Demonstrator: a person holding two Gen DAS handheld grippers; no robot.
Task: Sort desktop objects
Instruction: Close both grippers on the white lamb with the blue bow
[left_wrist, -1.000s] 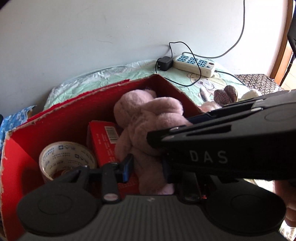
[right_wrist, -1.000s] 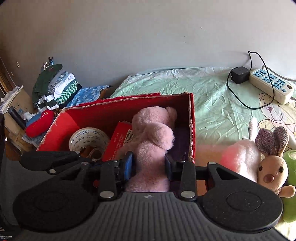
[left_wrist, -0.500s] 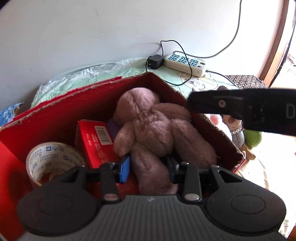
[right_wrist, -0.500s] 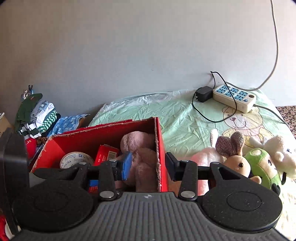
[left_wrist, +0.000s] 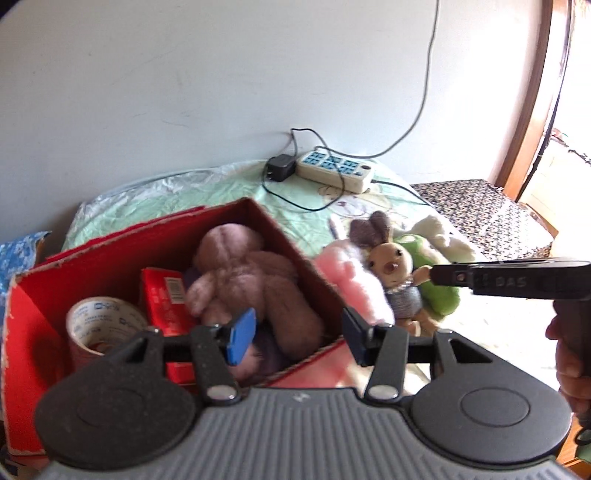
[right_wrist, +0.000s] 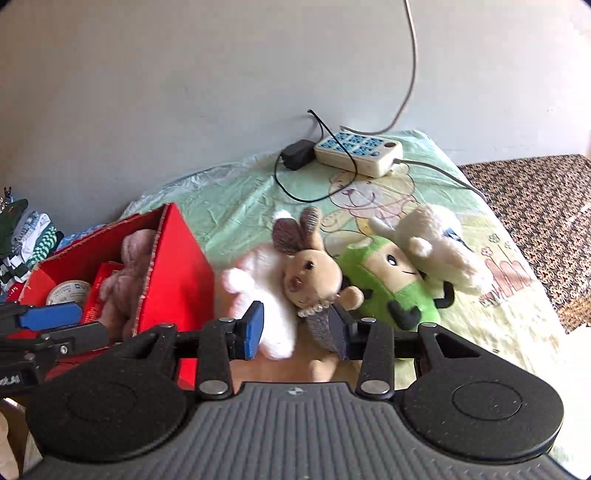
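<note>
A red cardboard box (left_wrist: 110, 247) (right_wrist: 181, 266) holds a mauve plush toy (left_wrist: 251, 269), a small red carton (left_wrist: 162, 295) and a tape roll (left_wrist: 99, 317). My left gripper (left_wrist: 297, 334) is open and empty, above the box's near right corner. To the right of the box lie a pink-white plush (right_wrist: 266, 288), a tan rabbit plush (right_wrist: 310, 273), a green plush (right_wrist: 391, 280) and a cream plush (right_wrist: 436, 243). My right gripper (right_wrist: 295, 332) is open and empty, just in front of the pink-white plush and the rabbit.
A power strip (right_wrist: 358, 151) with a black adapter (right_wrist: 295, 157) and cables lies at the back by the wall. Folded clothes (right_wrist: 26, 232) are stacked at far left. A patterned seat (right_wrist: 535, 192) stands at right. The table has a green cartoon cloth (right_wrist: 236, 199).
Both grippers have pulled back and up from the box, leaving the mauve plush inside. The left gripper has opened wider. The right gripper has swung right, to the toys beside the box.
</note>
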